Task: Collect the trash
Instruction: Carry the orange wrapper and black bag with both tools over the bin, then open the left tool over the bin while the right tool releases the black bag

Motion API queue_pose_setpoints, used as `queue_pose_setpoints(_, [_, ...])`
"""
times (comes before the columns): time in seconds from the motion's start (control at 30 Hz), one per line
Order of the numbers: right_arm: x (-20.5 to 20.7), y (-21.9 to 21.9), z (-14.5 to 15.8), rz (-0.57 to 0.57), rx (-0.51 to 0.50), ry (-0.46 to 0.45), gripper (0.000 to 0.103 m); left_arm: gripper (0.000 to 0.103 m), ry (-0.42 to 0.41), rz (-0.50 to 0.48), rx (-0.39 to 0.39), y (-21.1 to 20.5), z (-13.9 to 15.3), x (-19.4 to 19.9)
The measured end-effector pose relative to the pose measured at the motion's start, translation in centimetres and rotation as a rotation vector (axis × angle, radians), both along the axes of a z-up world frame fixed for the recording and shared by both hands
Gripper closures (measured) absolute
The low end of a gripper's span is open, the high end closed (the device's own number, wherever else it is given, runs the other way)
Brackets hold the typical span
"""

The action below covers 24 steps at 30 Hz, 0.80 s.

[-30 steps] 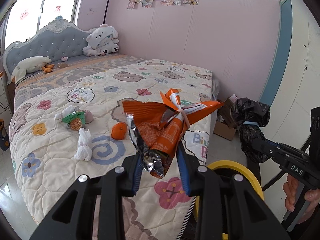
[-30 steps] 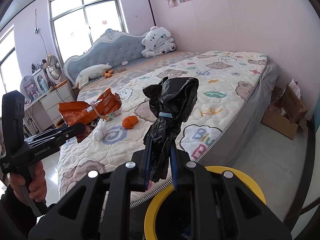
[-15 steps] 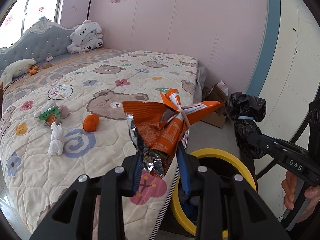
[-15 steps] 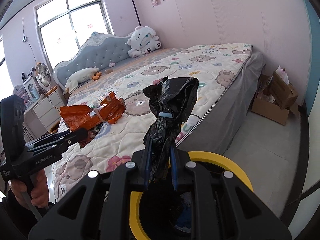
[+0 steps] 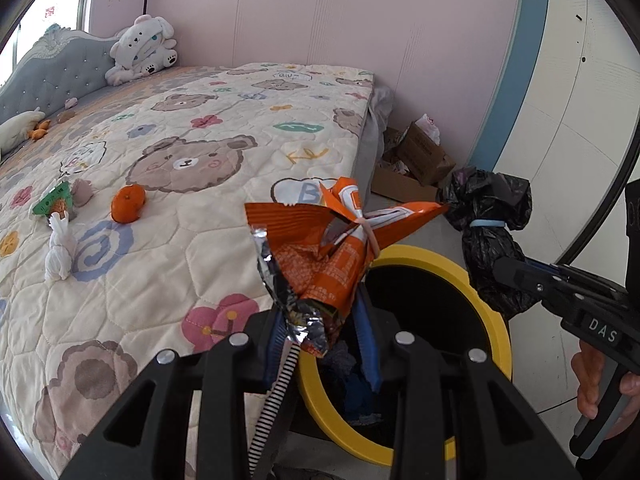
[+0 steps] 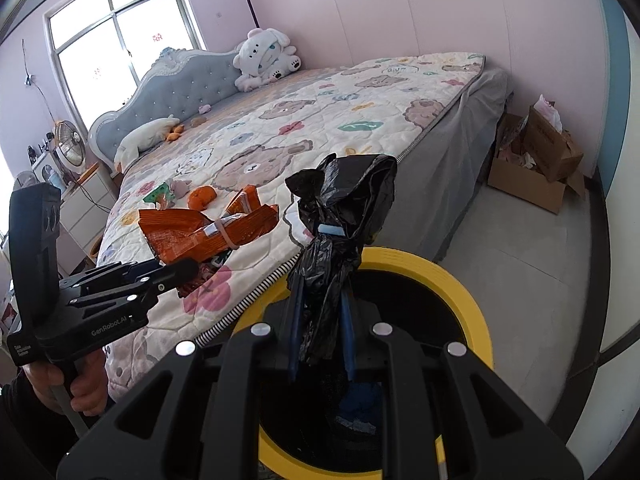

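Observation:
My left gripper (image 5: 322,316) is shut on a crumpled orange snack bag (image 5: 332,256) tied with a rubber band, held over the near rim of a yellow-rimmed black bin (image 5: 472,280). My right gripper (image 6: 320,320) is shut on a knotted black plastic bag (image 6: 344,220) with a blue band, above the same bin (image 6: 460,280). In the right wrist view the orange bag (image 6: 208,236) and the left gripper (image 6: 188,268) show at left. More trash lies on the bed: an orange peel (image 5: 128,208), a white tissue twist (image 5: 60,248) and a green wrapper (image 5: 54,202).
The bed (image 5: 180,152) with its bear quilt fills the left. An open cardboard box (image 6: 536,168) sits on the floor by the pink wall. A plush toy (image 5: 140,52) leans on the headboard. A hand (image 5: 600,384) grips the right tool's handle.
Both grippers have come down and swung from over the bed toward the yellow bin, which now lies right under the held bags. Both grips are unchanged.

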State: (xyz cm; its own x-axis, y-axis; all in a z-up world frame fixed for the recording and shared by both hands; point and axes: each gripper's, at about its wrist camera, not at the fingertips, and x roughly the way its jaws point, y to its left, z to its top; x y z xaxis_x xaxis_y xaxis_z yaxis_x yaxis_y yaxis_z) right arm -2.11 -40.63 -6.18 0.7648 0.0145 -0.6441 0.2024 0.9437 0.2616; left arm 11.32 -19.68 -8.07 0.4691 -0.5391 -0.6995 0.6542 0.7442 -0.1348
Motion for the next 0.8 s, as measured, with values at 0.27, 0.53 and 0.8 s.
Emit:
queue_pose_setpoints(0.27, [0.0,-0.6,-2.0,-0.013,0.031,0.052,0.087,0.072,0.040,-0.021,0.025,-0.6,-1.7,-0.5])
queue_pose_setpoints(0.53, [-0.1,-1.0,-2.4,-0.015,0.059,0.064,0.087,0.069,0.047,-0.023,0.026,-0.8,-2.0,-0.8])
queue_pose_setpoints(0.8, [-0.2,-0.8,-2.2,-0.010,0.054,0.058,0.086,0.069,0.059,-0.026,0.002,-0.6,-1.7,-0.5])
